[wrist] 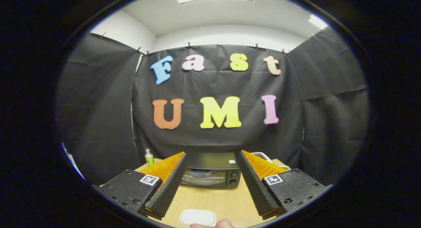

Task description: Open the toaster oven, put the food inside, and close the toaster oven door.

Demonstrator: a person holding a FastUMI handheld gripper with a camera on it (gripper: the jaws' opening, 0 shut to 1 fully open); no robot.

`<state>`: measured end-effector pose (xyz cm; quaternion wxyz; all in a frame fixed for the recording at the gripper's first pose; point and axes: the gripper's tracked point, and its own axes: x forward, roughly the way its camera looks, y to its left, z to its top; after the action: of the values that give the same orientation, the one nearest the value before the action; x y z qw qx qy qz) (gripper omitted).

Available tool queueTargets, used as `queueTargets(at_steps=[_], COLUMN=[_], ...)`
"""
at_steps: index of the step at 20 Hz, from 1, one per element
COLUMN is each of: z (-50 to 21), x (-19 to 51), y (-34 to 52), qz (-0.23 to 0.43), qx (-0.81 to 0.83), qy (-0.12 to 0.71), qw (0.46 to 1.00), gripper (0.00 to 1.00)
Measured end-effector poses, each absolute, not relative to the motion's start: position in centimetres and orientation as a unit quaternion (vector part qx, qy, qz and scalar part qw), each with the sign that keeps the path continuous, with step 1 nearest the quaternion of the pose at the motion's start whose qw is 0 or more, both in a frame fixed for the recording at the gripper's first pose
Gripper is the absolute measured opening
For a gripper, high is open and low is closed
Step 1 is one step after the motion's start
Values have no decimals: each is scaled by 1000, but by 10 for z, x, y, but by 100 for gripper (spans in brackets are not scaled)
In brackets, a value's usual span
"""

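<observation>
Claw [210, 159]: fingers spread wide, holding nothing. Toaster oven [210, 173]: beyond them on desk [210, 198], door seemingly closed. White plate [197, 217]: near edge; food unclear. Advice: approach level, hook door's top handle, pull down slowly.

The gripper [210, 155] is spread wide with nothing between its fingers. Beyond them a black toaster oven [212, 170], door closed, sits on the wooden table [227, 201]. A white plate [197, 217] lies nearer, a green bottle [149, 157] stands off left.
</observation>
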<state>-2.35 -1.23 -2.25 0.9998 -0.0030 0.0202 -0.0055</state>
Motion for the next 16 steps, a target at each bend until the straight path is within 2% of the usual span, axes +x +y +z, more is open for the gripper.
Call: queueTargets(at_steps=[16], z=[-45], x=[-14], y=[-11], qz=[-2], qx=[15], qy=[42], qw=[999], gripper=[100])
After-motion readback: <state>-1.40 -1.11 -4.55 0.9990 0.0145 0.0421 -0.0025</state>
